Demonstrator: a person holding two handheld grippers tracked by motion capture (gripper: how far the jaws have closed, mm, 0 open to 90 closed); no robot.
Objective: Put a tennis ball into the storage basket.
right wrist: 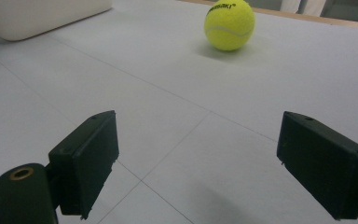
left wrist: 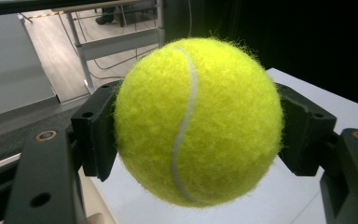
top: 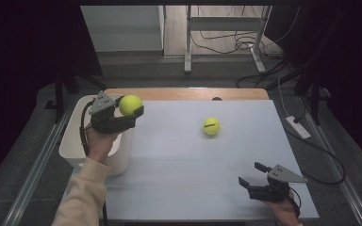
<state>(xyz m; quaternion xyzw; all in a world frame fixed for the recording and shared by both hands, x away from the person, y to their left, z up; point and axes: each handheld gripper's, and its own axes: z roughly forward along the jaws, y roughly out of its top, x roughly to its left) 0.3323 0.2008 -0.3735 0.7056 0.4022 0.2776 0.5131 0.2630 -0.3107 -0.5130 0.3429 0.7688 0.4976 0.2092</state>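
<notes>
White bin (top: pixel 70 150) beside table (top: pixel 179 188).

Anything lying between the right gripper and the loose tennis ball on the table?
Nothing: the right gripper faces the tennis ball across bare white table in the right gripper view, and the high view agrees.

We count two tennis balls: one ball held in the air (top: pixel 130 104) at the left, and one ball lying on the table (top: pixel 211 125). We count one white bin (top: pixel 70 146) at the table's left edge. We count one white table (top: pixel 193 160). We also count two grippers, the left gripper (top: pixel 131 111) and the right gripper (top: pixel 250 173).
</notes>
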